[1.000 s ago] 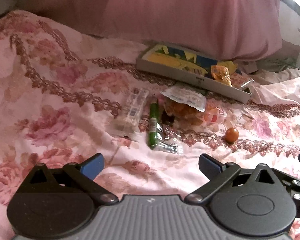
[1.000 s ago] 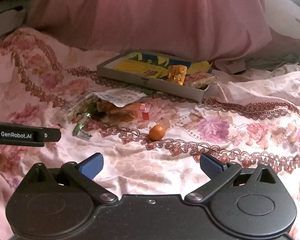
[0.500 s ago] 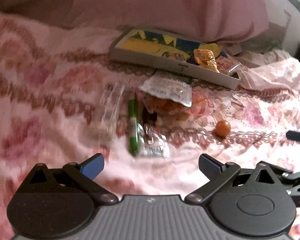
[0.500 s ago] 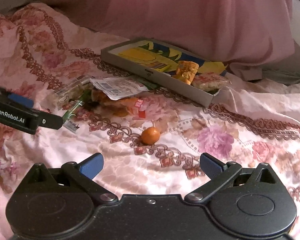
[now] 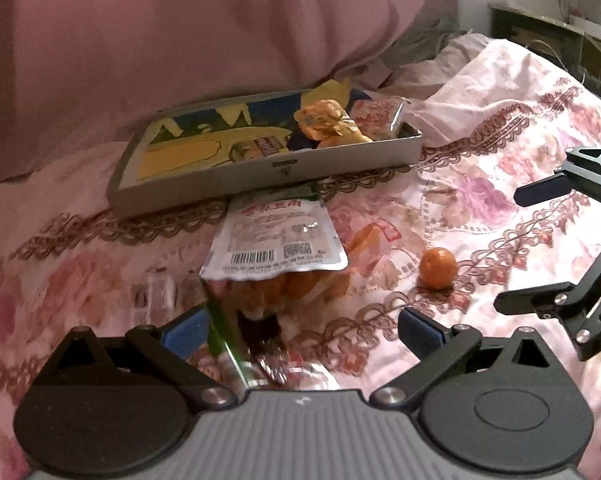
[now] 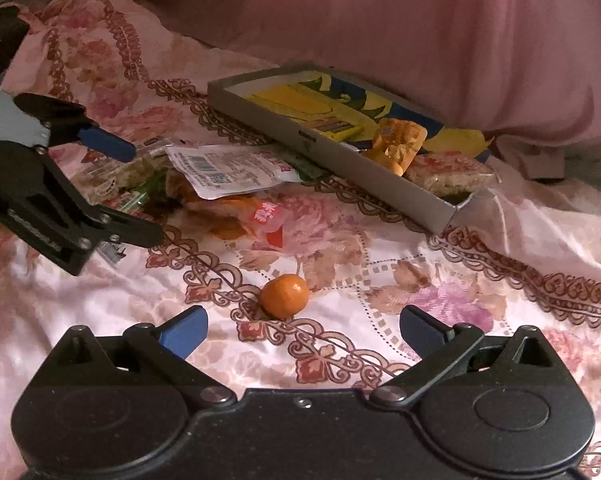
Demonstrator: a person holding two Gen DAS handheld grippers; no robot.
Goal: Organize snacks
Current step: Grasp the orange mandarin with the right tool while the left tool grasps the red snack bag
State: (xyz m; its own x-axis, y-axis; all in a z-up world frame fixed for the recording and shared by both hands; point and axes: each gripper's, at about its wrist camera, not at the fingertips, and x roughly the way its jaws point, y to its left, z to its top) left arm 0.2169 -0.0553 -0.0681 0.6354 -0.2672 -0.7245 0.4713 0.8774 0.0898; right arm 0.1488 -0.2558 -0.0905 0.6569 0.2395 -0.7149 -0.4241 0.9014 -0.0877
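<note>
A shallow grey box lies on the floral bedspread and holds an orange wrapped snack and a clear pack. In front of it is a pile: a white foil packet over orange snacks, and a green stick. My left gripper is open, low over the near end of the pile. A small orange ball lies apart on the bedspread. My right gripper is open just before the ball. The box also shows in the right wrist view.
A large pink pillow lies behind the box. Bedspread folds rise at the right. Dark furniture stands at the far right. A clear wrapped bar lies left of the pile.
Both grippers have moved forward and lower toward the snacks. The left one now reaches the pile's near end; the right one has closed in on the orange ball. Both remain open.
</note>
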